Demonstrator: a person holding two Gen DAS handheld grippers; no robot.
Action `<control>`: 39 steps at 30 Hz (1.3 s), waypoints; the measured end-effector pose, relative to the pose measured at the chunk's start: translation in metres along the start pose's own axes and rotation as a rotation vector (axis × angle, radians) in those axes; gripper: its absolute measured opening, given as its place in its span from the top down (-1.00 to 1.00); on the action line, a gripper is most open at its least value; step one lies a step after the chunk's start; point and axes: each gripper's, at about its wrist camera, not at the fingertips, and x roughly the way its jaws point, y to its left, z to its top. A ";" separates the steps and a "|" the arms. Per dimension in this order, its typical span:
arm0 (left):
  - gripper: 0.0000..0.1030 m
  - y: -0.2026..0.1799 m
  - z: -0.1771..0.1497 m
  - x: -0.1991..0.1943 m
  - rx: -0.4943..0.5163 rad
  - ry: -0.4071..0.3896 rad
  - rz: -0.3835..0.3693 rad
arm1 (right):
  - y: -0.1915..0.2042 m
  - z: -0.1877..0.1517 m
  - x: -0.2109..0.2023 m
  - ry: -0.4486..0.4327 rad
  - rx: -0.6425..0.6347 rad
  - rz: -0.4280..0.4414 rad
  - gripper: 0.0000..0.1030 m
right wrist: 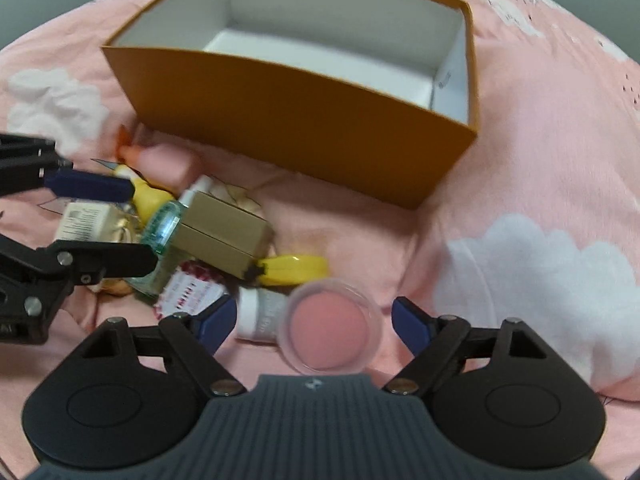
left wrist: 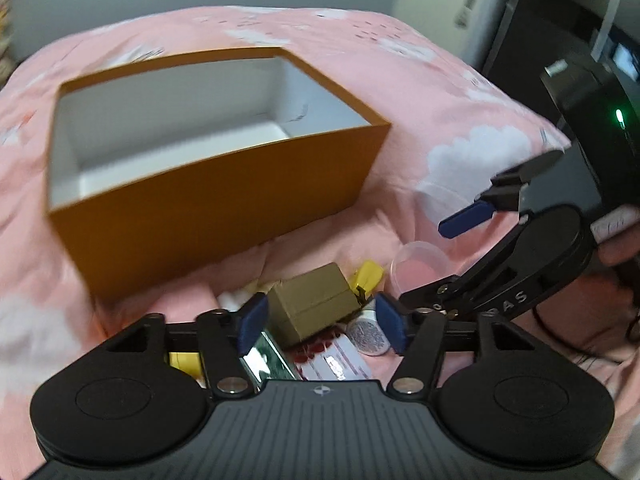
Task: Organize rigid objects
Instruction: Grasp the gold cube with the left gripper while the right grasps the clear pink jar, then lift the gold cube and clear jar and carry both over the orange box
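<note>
- Orange box with a white inside sits open-topped on a pink bedspread printed with white clouds; nothing shows inside it in either view.
- Small things lie in a loose pile on the bedspread just beside the box's near long wall, toward the near edge of the bedspread.
- Brown cardboard box, small and closed, lies in the middle of the pile.
- Yellow banana-shaped toy touches the cardboard box's near corner.
- Clear round plastic cup, tinted pink by the cloth beneath, lies at the right end of the pile, apart from the orange box.
- White jar lies on its side, touching the cup's left edge.
- Clear bottle with a green label leans against the cardboard box's left side, with a red-and-white printed packet just beneath.
- Left gripper hovers low over the pile, its blue-padded fingers spread apart on either side of the cardboard box, not touching it as far as the blur allows.
- Right gripper hovers over the clear cup, fingers wide apart with the cup and jar lying between them; contact cannot be told.
- Both views are motion-blurred, so labels are unreadable.
</note>
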 end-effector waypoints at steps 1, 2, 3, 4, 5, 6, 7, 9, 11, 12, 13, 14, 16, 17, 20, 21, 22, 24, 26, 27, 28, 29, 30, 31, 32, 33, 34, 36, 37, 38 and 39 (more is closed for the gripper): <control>-0.53 0.000 0.002 0.005 0.033 0.013 -0.002 | -0.003 -0.001 0.002 0.009 0.007 0.002 -0.65; -0.53 0.000 0.002 0.009 0.055 0.021 -0.013 | -0.005 -0.001 0.004 0.016 0.013 0.004 -0.65; -0.53 0.000 0.003 0.013 0.088 0.025 -0.013 | -0.007 -0.002 0.006 0.021 0.020 0.007 -0.65; -0.55 -0.001 0.003 0.016 0.104 0.027 -0.013 | -0.009 -0.002 0.008 0.027 0.026 0.011 -0.65; -0.58 -0.002 0.003 0.020 0.126 0.038 -0.003 | -0.010 -0.002 0.010 0.032 0.031 0.018 -0.65; -0.60 -0.004 0.003 0.025 0.161 0.052 0.007 | -0.012 -0.002 0.012 0.036 0.037 0.027 -0.65; -0.61 -0.006 0.003 0.028 0.187 0.057 0.009 | -0.012 -0.002 0.014 0.039 0.040 0.033 -0.65; -0.62 -0.012 0.002 0.035 0.251 0.080 0.028 | -0.012 -0.002 0.017 0.045 0.042 0.044 -0.65; -0.62 -0.016 0.001 0.040 0.310 0.097 0.046 | -0.012 -0.002 0.022 0.054 0.039 0.057 -0.65; -0.62 -0.021 -0.001 0.043 0.352 0.102 0.059 | -0.012 -0.002 0.024 0.058 0.036 0.064 -0.65; -0.62 -0.024 -0.001 0.046 0.381 0.107 0.068 | -0.012 -0.001 0.026 0.064 0.035 0.071 -0.65; -0.62 -0.027 -0.002 0.050 0.414 0.114 0.072 | -0.013 -0.001 0.029 0.069 0.037 0.077 -0.65; -0.61 -0.028 -0.004 0.055 0.450 0.126 0.068 | -0.013 0.000 0.034 0.082 0.041 0.086 -0.65; -0.58 -0.028 -0.004 0.059 0.453 0.136 0.066 | -0.014 0.001 0.038 0.086 0.043 0.089 -0.65; -0.47 -0.024 -0.004 0.069 0.440 0.153 0.072 | -0.015 0.003 0.042 0.086 0.054 0.096 -0.65; -0.46 -0.023 -0.003 0.071 0.434 0.157 0.071 | -0.015 0.003 0.043 0.087 0.057 0.098 -0.65; -0.44 -0.023 -0.003 0.072 0.428 0.158 0.068 | -0.015 0.003 0.045 0.089 0.060 0.099 -0.65; -0.38 -0.021 -0.002 0.074 0.414 0.162 0.059 | -0.016 0.003 0.047 0.093 0.070 0.100 -0.64; -0.36 -0.022 -0.003 0.075 0.413 0.165 0.062 | -0.017 0.004 0.049 0.097 0.087 0.107 -0.61; -0.35 -0.022 -0.002 0.075 0.407 0.170 0.066 | -0.019 0.003 0.048 0.096 0.093 0.108 -0.60; -0.33 -0.020 -0.001 0.075 0.379 0.179 0.069 | -0.019 0.004 0.048 0.092 0.098 0.107 -0.51; -0.29 -0.018 0.001 0.074 0.348 0.183 0.070 | -0.019 0.004 0.047 0.084 0.101 0.102 -0.36; -0.27 -0.013 0.004 0.072 0.290 0.185 0.064 | -0.019 0.005 0.046 0.077 0.099 0.091 -0.33; -0.24 -0.008 0.008 0.070 0.229 0.187 0.063 | -0.019 0.006 0.044 0.069 0.099 0.086 -0.33; -0.22 -0.004 0.010 0.069 0.176 0.188 0.067 | -0.020 0.007 0.042 0.062 0.102 0.086 -0.33; -0.20 0.001 0.012 0.068 0.115 0.187 0.074 | -0.020 0.007 0.042 0.061 0.103 0.087 -0.33; -0.16 0.006 0.013 0.067 0.060 0.183 0.074 | -0.020 0.007 0.042 0.063 0.105 0.088 -0.33; -0.13 0.008 0.013 0.067 0.028 0.179 0.080 | -0.021 0.007 0.042 0.067 0.107 0.088 -0.33; -0.12 0.005 0.013 0.069 0.056 0.183 0.086 | -0.020 0.007 0.043 0.070 0.106 0.087 -0.34; -0.12 0.001 0.012 0.072 0.090 0.191 0.094 | -0.020 0.007 0.044 0.075 0.104 0.089 -0.37; -0.12 -0.003 0.011 0.075 0.118 0.198 0.103 | -0.019 0.005 0.044 0.080 0.102 0.090 -0.39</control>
